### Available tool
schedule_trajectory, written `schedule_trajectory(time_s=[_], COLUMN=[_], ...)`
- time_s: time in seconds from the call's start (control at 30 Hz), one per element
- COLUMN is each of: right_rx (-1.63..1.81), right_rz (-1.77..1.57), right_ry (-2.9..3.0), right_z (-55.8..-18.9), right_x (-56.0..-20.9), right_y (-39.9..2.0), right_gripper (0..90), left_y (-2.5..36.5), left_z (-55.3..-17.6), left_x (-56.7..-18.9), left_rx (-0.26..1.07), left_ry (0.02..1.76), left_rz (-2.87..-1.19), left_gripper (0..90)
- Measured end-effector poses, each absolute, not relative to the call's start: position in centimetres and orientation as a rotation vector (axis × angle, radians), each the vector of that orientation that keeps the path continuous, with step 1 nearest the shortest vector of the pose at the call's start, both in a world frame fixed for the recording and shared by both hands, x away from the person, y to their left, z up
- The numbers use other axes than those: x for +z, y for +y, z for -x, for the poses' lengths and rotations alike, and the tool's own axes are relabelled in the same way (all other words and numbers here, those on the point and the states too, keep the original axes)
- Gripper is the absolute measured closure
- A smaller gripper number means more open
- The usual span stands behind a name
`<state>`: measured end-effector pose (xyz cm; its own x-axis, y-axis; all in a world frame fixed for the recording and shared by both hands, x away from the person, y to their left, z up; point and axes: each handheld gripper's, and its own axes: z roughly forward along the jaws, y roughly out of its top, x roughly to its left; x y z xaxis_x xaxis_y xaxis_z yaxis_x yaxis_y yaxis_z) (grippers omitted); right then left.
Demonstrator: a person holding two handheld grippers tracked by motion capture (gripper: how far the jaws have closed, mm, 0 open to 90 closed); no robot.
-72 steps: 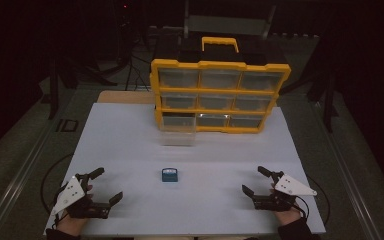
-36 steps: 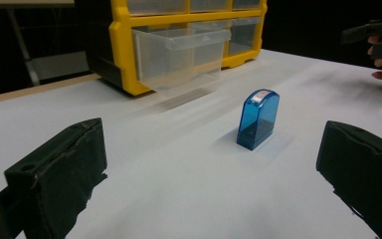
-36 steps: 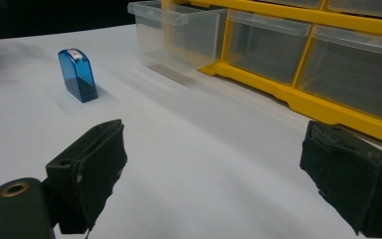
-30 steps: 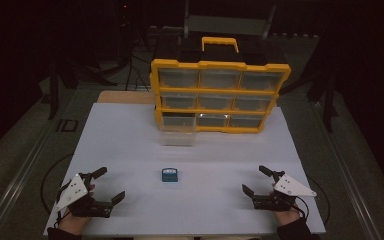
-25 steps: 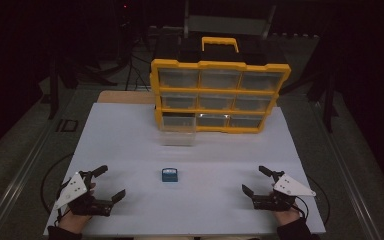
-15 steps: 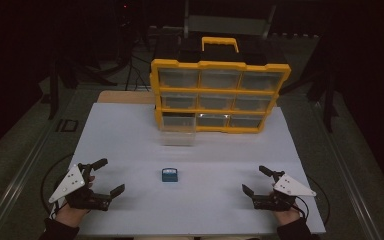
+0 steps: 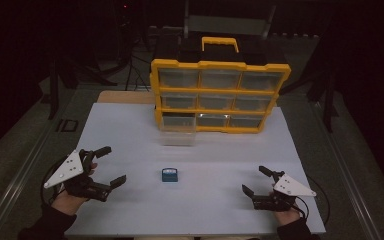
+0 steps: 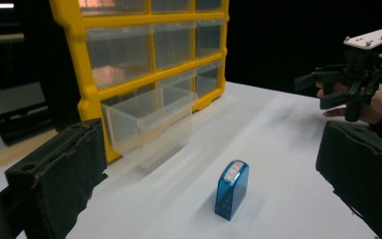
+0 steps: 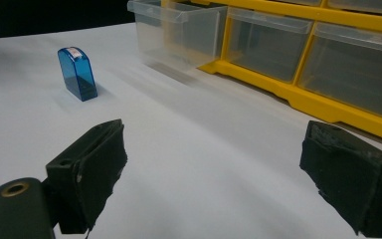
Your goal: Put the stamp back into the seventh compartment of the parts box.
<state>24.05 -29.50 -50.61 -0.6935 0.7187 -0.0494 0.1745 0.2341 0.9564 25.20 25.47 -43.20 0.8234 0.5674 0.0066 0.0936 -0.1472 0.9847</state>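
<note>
Behind the pulled-out drawer point(image 7: 178, 136), dim slot.

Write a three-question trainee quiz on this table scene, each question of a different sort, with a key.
1. True or false: the left gripper is shut on the blue case.
2. Which drawer of the yellow organizer stands pulled out? A) top right B) bottom left C) middle centre
3. Fill in: the blue case stands on the white table between the two ____.

Key
1. False: its jaws stand open, apart from the case.
2. B, the clear drawer.
3. grippers; the right gripper is open too.
</note>
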Motion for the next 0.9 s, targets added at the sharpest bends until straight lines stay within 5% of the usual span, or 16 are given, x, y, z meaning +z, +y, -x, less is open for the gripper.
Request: schedule_trajectory(time_s=[0.9], right_rx=[1.482], right_rz=[-0.811], right_ry=[2.025], right_z=[-24.0], right_x=[-50.6], right_y=[-29.4], right_gripper=[10.2], left_y=[22.3], left_z=[-28.2], left_x=[-39.2], left_rx=[0.276], left_ry=[0.339], left_rz=[-1.732], left_gripper=[0.7])
